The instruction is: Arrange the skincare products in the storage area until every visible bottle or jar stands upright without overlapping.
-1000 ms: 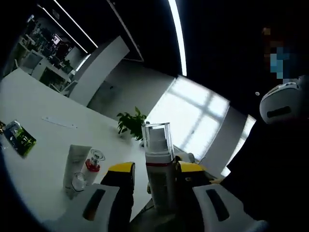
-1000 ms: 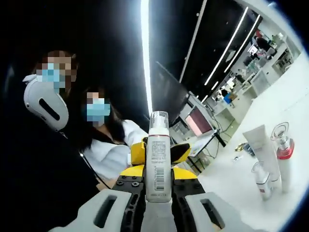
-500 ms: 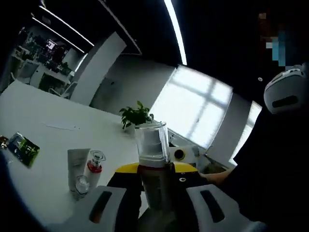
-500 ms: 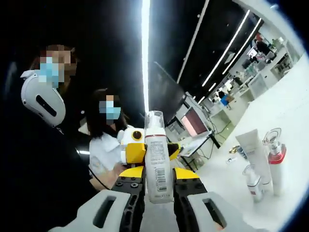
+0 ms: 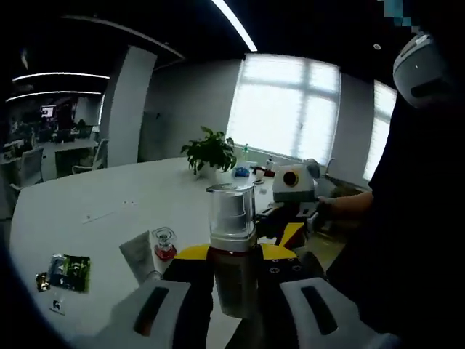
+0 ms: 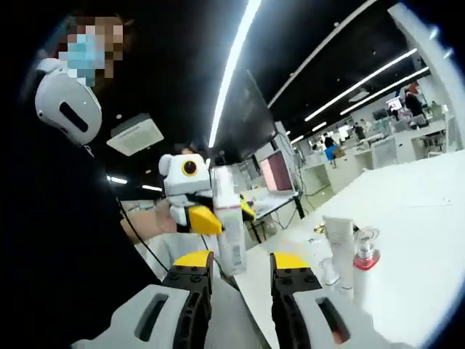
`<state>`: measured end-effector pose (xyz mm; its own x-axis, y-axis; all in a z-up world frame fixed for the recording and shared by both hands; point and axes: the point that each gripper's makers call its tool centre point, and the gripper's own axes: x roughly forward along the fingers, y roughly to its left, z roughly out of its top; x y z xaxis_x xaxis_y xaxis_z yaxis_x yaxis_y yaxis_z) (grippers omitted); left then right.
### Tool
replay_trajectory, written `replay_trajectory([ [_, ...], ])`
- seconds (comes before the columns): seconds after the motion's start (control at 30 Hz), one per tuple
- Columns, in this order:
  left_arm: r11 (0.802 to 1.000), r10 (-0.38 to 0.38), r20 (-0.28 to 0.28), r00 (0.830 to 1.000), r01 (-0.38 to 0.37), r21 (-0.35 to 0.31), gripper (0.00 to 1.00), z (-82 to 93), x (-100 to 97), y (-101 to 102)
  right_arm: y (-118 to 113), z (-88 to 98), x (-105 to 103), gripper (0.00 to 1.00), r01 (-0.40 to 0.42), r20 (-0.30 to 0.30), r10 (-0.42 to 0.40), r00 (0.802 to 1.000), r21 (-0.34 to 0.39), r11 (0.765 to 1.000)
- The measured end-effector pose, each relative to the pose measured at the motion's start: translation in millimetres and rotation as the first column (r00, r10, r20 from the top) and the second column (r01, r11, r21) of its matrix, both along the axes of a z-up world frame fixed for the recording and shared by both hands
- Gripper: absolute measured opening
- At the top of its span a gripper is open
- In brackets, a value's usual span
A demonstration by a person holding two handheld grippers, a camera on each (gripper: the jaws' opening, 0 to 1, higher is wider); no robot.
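Currently, pump bottle (image 5: 232,254) is clamped upright by left gripper (image 5: 234,291), lower centre of frame.
Right gripper (image 6: 238,270) is seen parted, holding nothing. Standing tube (image 5: 140,256) and red-collared bottle (image 5: 164,245) are noted lower left on white table (image 5: 109,211); bottle's long axis is judged vertical for placement beside them.

text: none legible | pump bottle (image 6: 231,231) label: blurred | green packet (image 5: 67,271): print too small
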<state>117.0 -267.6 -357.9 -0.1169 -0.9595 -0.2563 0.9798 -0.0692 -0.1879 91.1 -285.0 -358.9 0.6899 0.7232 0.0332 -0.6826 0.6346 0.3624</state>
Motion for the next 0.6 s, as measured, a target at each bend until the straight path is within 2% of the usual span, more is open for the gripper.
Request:
replay_trajectory([
  [0.07,1.000,-0.023,0.021,1.000,0.022,0.021,0.17,-6.0,-5.0,-1.8,1.1,16.5,2.6,0.31,-0.001,0.040,0.001,0.999,0.007,1.000],
  [0.1,0.998,-0.044,0.036,0.998,0.043,0.036,0.17,-9.6,-10.2,-3.7,2.3,18.9,3.0,0.32,-0.005,0.047,0.005,0.999,0.004,1.000],
  [0.17,0.996,-0.072,0.063,0.995,0.068,0.057,0.17,-14.0,-18.4,-7.3,12.0,25.6,6.0,0.33,-0.035,0.072,0.038,0.997,-0.035,0.999],
  [0.27,0.992,-0.099,0.101,0.990,0.091,0.085,0.17,-16.6,-29.9,-12.2,27.6,18.0,4.6,0.34,-0.112,0.062,0.119,0.991,-0.110,0.988],
  [0.33,0.991,-0.110,0.103,0.988,0.102,0.088,0.17,-15.6,-34.7,-13.8,35.3,11.6,3.1,0.33,-0.155,0.047,0.164,0.985,-0.151,0.976],
  [0.47,0.991,-0.116,0.102,0.988,0.108,0.081,0.17,-12.0,-36.3,-13.0,40.6,13.5,3.6,0.28,-0.183,0.048,0.192,0.980,-0.150,0.972],
  [0.53,0.991,-0.111,0.100,0.989,0.103,0.082,0.17,-11.6,-34.2,-11.4,40.6,13.7,3.7,0.19,-0.193,0.064,0.207,0.976,-0.181,0.965],
  [0.6,0.991,-0.111,0.095,0.989,0.104,0.082,0.17,-11.7,-33.9,-10.5,40.9,13.1,3.4,0.17,-0.209,0.051,0.222,0.974,-0.191,0.959],
])
